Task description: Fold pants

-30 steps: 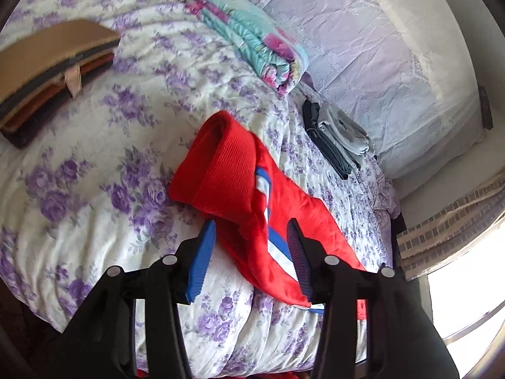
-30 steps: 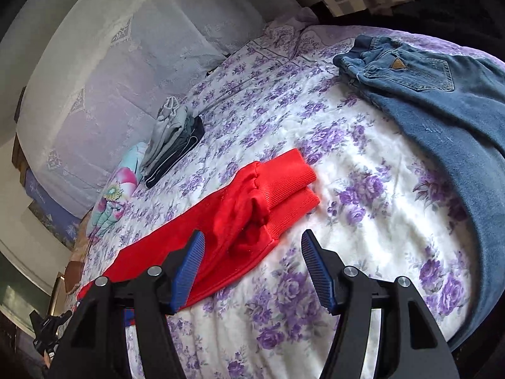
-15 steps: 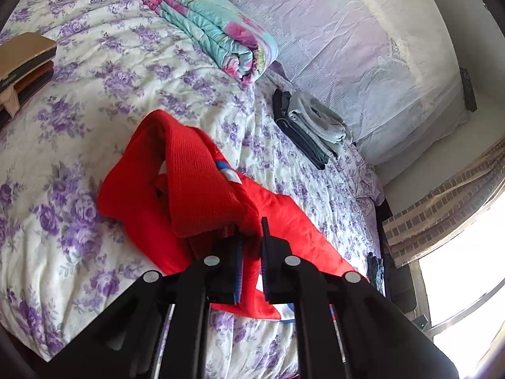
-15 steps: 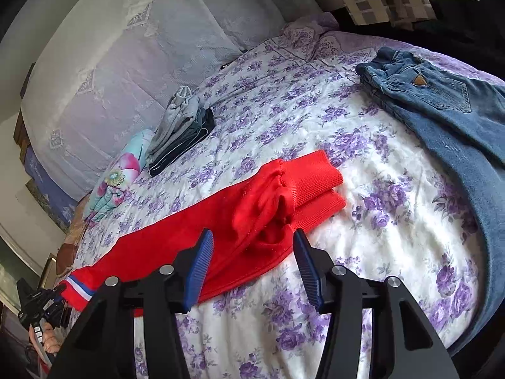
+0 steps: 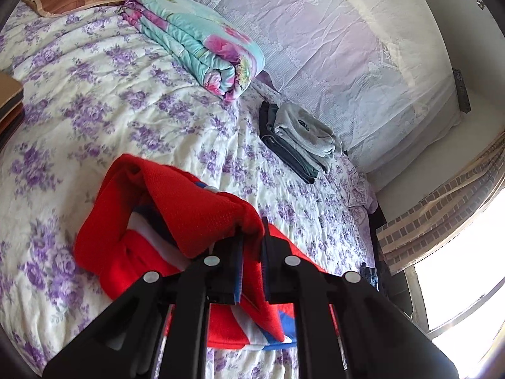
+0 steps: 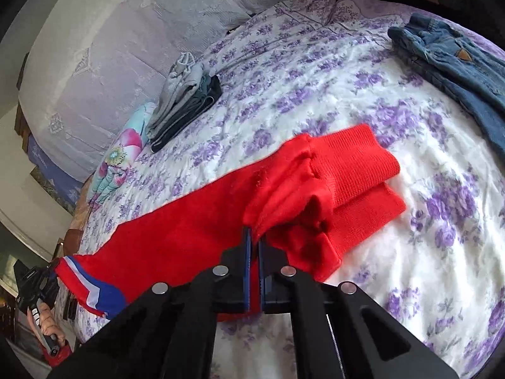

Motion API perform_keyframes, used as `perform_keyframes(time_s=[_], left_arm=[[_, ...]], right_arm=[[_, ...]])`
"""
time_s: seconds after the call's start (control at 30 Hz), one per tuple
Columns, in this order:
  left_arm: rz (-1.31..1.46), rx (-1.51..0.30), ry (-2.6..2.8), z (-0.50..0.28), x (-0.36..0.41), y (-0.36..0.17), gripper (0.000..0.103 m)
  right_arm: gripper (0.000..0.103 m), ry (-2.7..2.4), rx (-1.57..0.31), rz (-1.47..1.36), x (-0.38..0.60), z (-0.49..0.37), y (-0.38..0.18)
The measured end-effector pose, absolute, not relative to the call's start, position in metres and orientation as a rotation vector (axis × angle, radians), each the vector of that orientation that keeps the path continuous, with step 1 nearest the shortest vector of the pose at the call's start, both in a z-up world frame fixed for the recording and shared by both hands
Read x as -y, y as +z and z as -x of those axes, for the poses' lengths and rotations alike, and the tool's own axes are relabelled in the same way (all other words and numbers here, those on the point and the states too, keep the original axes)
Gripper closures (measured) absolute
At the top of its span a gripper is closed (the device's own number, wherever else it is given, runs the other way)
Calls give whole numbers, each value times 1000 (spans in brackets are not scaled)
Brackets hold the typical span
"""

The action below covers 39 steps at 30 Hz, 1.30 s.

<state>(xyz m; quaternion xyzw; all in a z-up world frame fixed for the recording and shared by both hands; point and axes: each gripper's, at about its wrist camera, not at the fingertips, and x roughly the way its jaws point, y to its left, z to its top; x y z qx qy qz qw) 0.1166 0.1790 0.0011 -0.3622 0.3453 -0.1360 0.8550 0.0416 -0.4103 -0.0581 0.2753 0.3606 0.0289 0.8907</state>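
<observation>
The left gripper (image 5: 251, 237) was clamped on a fold of the pants (image 5: 202, 211), pointing down at a slant, cloth bunched just ahead of its tips. The right gripper (image 6: 254, 237) pointed steeper down, its jaws pinching a red fold between them.

A bed (image 5: 94, 72) in a purple-flowered quilt fills the room, with a pale lace-draped headboard (image 5: 331, 41) along its far edge. Strong daylight pours through a window (image 5: 467, 278) beside a checked curtain (image 5: 442, 214).
</observation>
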Motion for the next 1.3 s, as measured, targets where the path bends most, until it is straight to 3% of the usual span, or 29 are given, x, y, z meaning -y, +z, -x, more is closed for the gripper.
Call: perform_keyframes(time_s=[0.13, 0.3, 0.33, 0.37, 0.4, 0.47, 0.53, 0.57, 0.7, 1.0, 1.03, 1.13, 1.23, 1.3], left_arm=[[736, -707, -263, -141, -177, 11, 95], [769, -640, -150, -222, -198, 16, 94], [792, -636, -123, -240, -204, 11, 92], [802, -686, -87, -264, -206, 3, 85], [817, -761, -43, -280, -207, -8, 85], [884, -872, -14, -285, -207, -32, 78], [864, -866, -101, -274, -204, -42, 62], [803, -858, -89, -262, -203, -43, 54], [659, -792, -14, -226, -209, -40, 40], [706, -810, 86, -206, -262, -63, 39], [692, -829, 101, -211, -263, -69, 39], [680, -886, 127, -219, -264, -89, 39], [616, -887, 141, -225, -258, -92, 39], [550, -890, 143, -228, -249, -92, 31]], right_arm=[[99, 105, -707, -542, 411, -73, -28], [98, 68, -706, -567, 433, -189, -6], [88, 67, -720, -581, 439, -214, -9], [67, 33, -750, -581, 443, -236, -11], [57, -43, -768, -578, 445, -244, -11], [45, -61, -679, -610, 444, -226, -10], [39, -39, -653, -566, 439, -206, -10], [39, -60, -655, -522, 437, -197, -12], [39, -130, -692, -471, 453, -182, -24], [40, -90, -854, -754, 469, -235, -83], [42, -95, -860, -772, 467, -240, -88], [80, -99, -839, -689, 454, -251, -84], [83, -149, -777, -528, 446, -246, -65], [83, -229, -777, -448, 450, -242, -63]])
